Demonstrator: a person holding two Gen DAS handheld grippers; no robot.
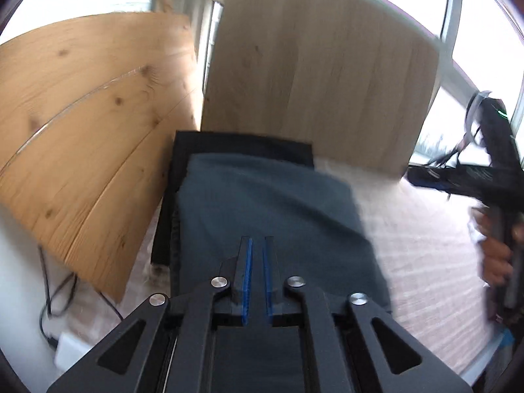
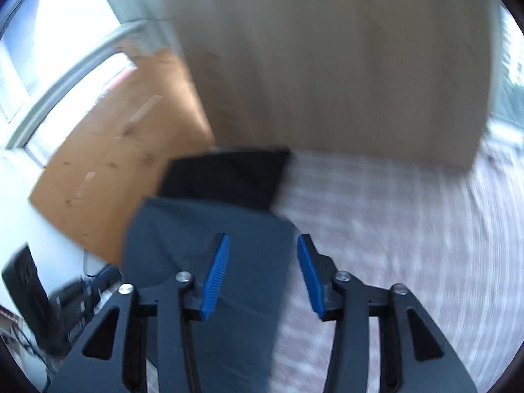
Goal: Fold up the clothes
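Observation:
A folded dark grey garment lies flat on a stack of folded black cloth on the striped cover. My left gripper hovers over the grey garment's near part, its blue pads a narrow gap apart with nothing between them. A hand at the right edge holds the other tool. In the right wrist view my right gripper stands open above the right edge of the grey garment, empty. The black cloth shows behind it. This view is motion-blurred.
A pinkish-white striped cover stretches to the right. A pale wooden board stands behind the stack, and a knotty pine board leans at the left. Cables and a white adapter lie at lower left.

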